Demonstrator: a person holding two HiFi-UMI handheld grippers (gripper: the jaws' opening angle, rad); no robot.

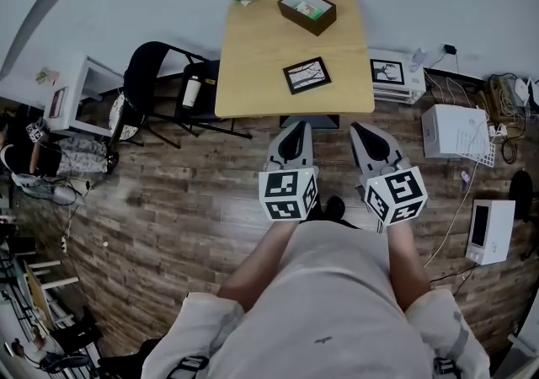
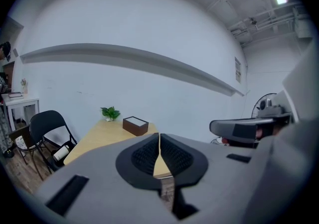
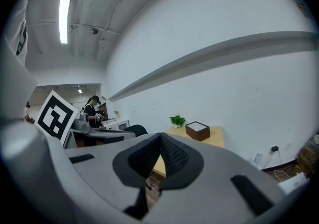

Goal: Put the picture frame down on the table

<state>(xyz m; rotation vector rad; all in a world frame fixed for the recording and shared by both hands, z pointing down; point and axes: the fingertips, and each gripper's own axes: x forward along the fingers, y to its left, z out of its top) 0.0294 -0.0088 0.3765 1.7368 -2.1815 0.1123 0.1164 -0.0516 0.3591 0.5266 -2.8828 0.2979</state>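
Closed on nothing, left claw [image 1: 296, 126] and right claw [image 1: 359, 128] side by side, picture frame [image 1: 306, 75] flat on surface [image 1: 253, 57] at twelve o'clock.

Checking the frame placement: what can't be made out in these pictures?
Black rectangular picture frame: its picture is too small in the head view; the left gripper and right gripper cover it in their own views.
Dark brown open box: contents too small, every view.
Light wooden square table: legs hidden under its top, head view.

Table [image 1: 253, 57] bare at left; box [image 1: 307, 11] and picture frame [image 1: 306, 75] occupy its middle.
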